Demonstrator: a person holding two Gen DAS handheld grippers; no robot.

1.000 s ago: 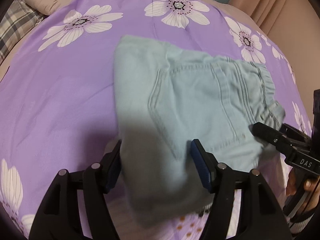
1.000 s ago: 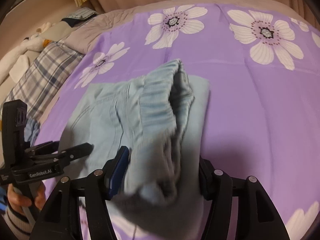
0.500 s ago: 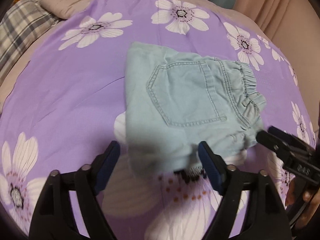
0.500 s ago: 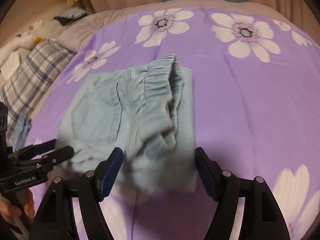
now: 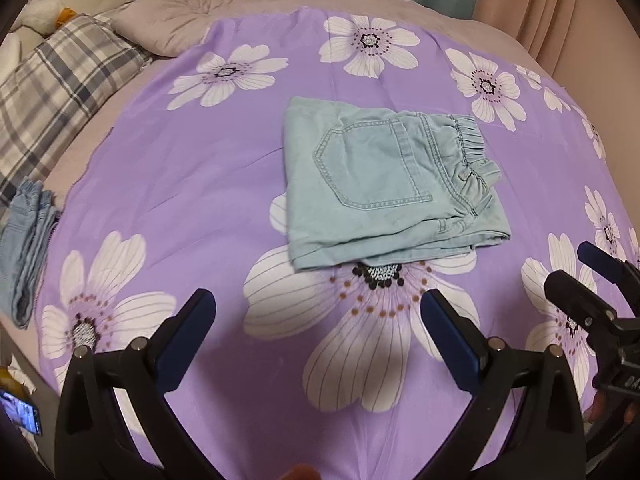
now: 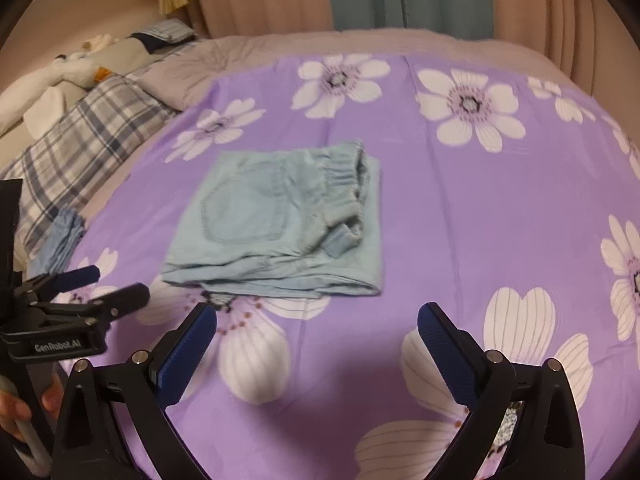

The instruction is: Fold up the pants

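The pants (image 5: 384, 184) lie folded into a compact square on the purple flowered sheet (image 5: 168, 184) of the bed, back pocket facing up and the gathered waistband on the right side. The left gripper (image 5: 318, 312) hangs above the sheet on the near side of the pants; its jaws have just been opening and now stand wide apart with nothing between them. The right gripper (image 6: 316, 322) is likewise near the pants' front edge, its jaws freshly spread wide and empty. A plaid pillow (image 5: 52, 92) lies at the far left, and another folded blue garment (image 5: 24, 248) sits at the sheet's left edge.
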